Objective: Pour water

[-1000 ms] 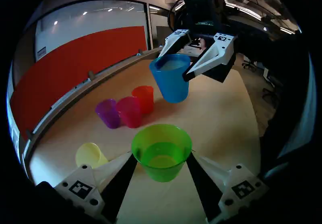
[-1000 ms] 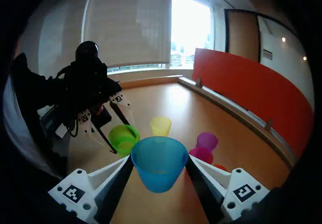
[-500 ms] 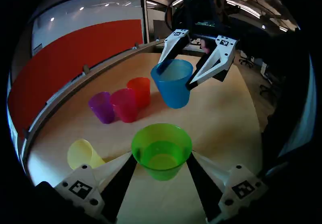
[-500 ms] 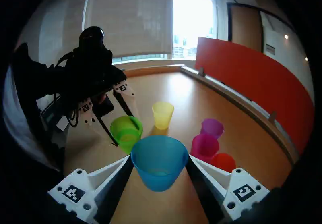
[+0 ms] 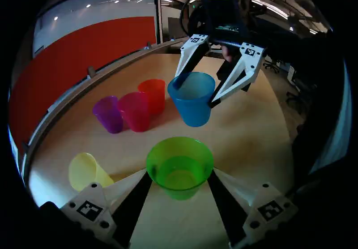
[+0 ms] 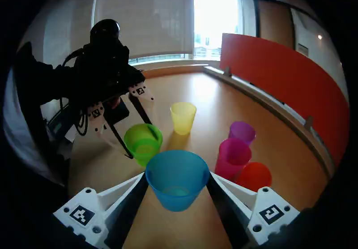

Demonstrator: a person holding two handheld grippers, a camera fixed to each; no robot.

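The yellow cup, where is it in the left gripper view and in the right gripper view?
Left gripper view: the yellow cup is at lower left, left of the green cup.
Right gripper view: just above centre, up and right of the green cup.
Shared landmark: the red wall panel behind the cups.

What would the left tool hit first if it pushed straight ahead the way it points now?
Most likely the blue cup clamped in the right tool, almost dead ahead beyond the green cup that the left tool holds. How far off it is remains unclear.
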